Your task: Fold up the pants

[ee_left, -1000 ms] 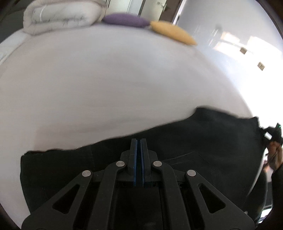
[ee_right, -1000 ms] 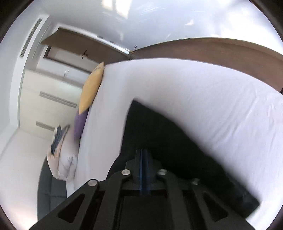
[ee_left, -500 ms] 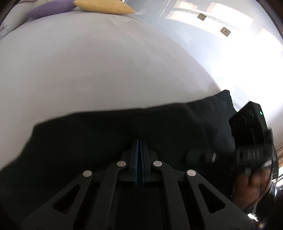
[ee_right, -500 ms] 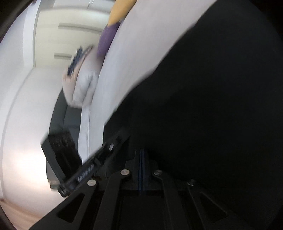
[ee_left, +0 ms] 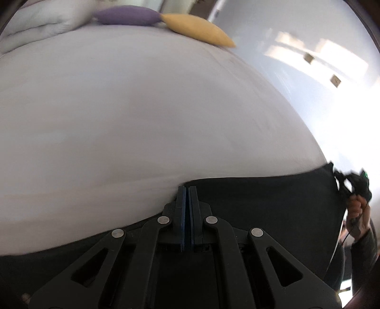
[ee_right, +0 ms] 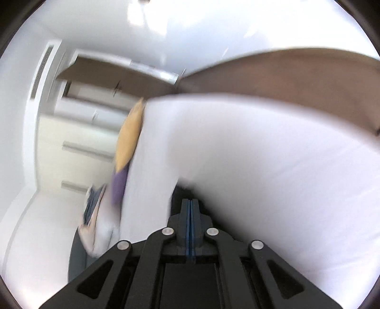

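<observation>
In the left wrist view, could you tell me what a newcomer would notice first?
The black pants stretched along the near edge of the white bed, pinched by the closed left gripper. Next, the purple pillow and yellow pillow at the far side.

Motion blur smears the pillows (ee_right: 128, 142); pants (ee_left: 261, 202) run off-frame.

Matt black cloth pants (ee_left: 261, 204); smooth white bedsheet (ee_left: 142, 118); matt brown headboard (ee_right: 296, 76).
</observation>
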### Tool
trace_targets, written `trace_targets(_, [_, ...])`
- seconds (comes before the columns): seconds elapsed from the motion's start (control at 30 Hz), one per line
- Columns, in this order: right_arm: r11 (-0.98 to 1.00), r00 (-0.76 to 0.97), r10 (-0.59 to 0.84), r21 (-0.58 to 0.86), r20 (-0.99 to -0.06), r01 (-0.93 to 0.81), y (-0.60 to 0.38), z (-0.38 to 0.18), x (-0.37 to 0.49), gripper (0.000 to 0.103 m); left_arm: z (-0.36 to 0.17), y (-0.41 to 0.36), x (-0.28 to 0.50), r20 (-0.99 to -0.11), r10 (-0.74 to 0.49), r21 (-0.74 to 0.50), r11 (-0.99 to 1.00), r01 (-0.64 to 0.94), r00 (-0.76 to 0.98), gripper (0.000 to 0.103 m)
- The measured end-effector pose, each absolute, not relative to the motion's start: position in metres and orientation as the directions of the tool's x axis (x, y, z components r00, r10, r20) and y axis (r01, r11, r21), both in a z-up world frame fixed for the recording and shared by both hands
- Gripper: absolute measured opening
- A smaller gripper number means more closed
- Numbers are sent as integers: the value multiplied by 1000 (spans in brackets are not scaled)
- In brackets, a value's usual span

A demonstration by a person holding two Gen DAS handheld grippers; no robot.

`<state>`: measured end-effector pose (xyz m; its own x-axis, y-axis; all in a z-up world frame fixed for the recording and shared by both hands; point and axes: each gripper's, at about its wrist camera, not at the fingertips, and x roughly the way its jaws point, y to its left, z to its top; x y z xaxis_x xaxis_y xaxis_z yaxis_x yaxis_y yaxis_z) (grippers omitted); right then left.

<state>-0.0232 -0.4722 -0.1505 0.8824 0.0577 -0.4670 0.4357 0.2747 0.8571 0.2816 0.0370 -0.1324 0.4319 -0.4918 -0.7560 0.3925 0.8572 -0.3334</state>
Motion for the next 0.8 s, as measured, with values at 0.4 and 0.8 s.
trace_targets(0.4, [302, 886, 45, 852, -461, 428, -396, -136, -137, 55, -100, 83, 156, -735, -429, -288, 899, 330, 526, 3])
trace_targets(0.8, [182, 885, 59, 877, -462, 445, -378, -149, -134, 56, -148, -10, 108, -768, -474, -335, 870, 361, 431, 2])
